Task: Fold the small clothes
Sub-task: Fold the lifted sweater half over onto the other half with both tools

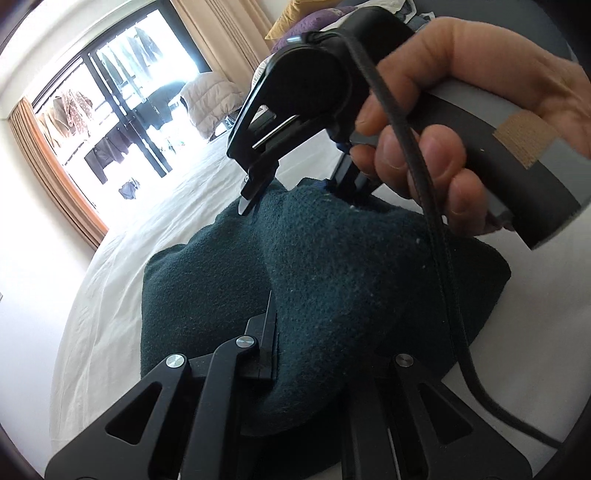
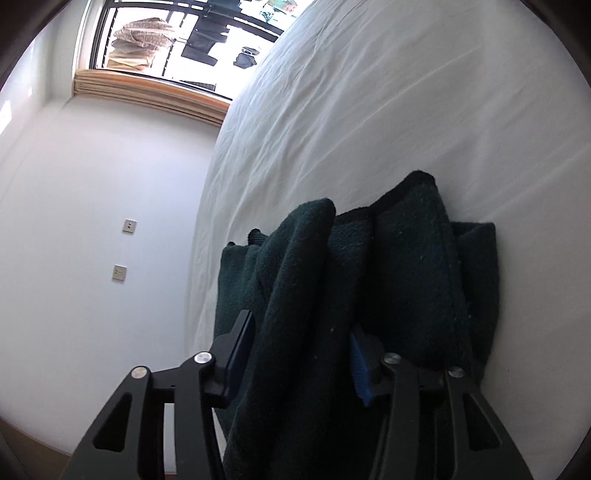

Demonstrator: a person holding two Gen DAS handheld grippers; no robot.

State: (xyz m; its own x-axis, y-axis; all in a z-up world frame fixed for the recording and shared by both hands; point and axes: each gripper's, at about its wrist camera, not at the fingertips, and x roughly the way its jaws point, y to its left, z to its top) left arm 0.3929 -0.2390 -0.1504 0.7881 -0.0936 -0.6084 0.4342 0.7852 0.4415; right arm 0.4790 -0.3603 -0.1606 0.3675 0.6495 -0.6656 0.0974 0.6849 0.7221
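On the white bed (image 2: 369,110), both the left gripper (image 1: 314,350) and right gripper (image 2: 299,354) clamp the dark green cloth (image 1: 332,258), fingertips buried.

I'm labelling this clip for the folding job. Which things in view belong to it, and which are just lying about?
In the job:
- green garment
- left gripper
- right gripper
- bed sheet

Lying about:
- purple pillow
- yellow pillow
- hanging laundry
- curtain
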